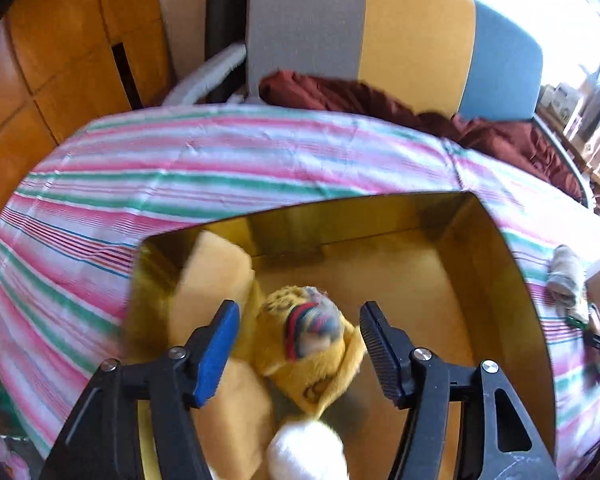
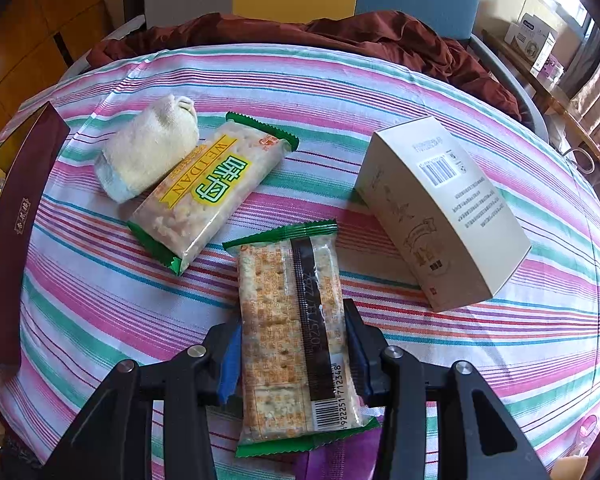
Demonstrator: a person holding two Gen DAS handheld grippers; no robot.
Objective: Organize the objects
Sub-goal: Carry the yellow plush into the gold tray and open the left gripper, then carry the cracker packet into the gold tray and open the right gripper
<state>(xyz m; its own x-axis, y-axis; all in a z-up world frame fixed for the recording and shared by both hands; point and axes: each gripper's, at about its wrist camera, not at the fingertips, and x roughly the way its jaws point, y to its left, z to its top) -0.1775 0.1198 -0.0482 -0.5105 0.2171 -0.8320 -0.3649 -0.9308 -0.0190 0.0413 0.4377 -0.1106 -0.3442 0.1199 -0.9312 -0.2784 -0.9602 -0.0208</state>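
In the left wrist view, the left gripper hung with its jaws spread wide above a gold-lined box that filled the lower centre of the frame. Nothing sat between the fingers. Below them, inside the box, lay a yellow patterned sock roll with a blurred red-and-blue striped end, a pale yellow folded cloth leaning against the box's left wall, and a white rounded soft item at the bottom edge. The box rested on a pink, green and white striped cloth. At the far right edge of that frame lay a small cream sock bundle.

In the right wrist view, the right gripper was clamped on a cracker packet with green crimped ends, its barcode side up, in the lower centre of the frame; the fingers pressed both long edges. A second packet, marked WEIDAN, lay above and to the left, with a cream rolled sock touching its upper left side. A white carton with a barcode lay on its side at the right, apart from the packets. The maroon outer wall of a box ran along the left edge. Crumpled dark red fabric lay across the top.
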